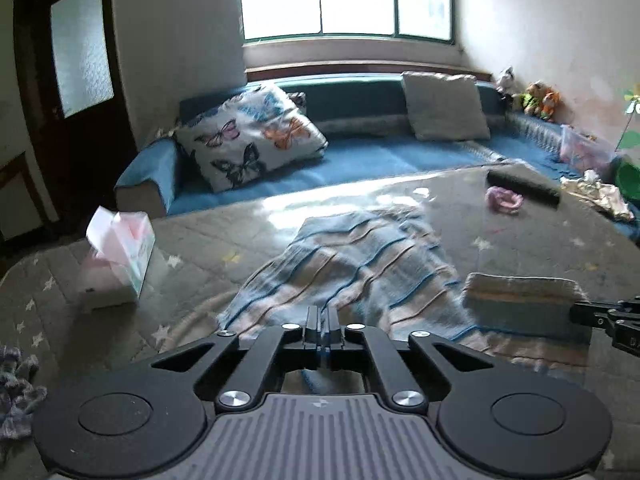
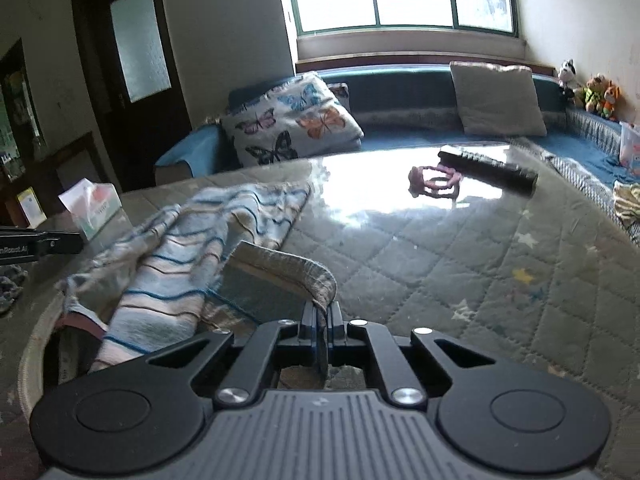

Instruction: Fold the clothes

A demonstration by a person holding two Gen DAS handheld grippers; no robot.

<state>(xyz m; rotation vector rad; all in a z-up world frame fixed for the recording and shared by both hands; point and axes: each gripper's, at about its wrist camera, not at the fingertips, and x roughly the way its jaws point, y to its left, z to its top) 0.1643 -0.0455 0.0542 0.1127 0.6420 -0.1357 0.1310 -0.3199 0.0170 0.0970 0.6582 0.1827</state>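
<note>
Both claws, left claw (image 1: 323, 322) and right claw (image 2: 321, 320), clamped on striped garment (image 1: 344, 264) edges.

Only "n Robot.AI" is readable, printed white on the left gripper (image 2: 40, 246) at the frame's edge.

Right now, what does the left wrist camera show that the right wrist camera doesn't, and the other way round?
Only the left wrist view shows the green item at the far right edge and the left gripper shut on the striped cloth. Only the right wrist view shows the dark cabinet beyond the door and the right gripper shut on the cloth's lifted grey edge. Both show the tissue box, butterfly pillow, pink ring and dark roll.
</note>
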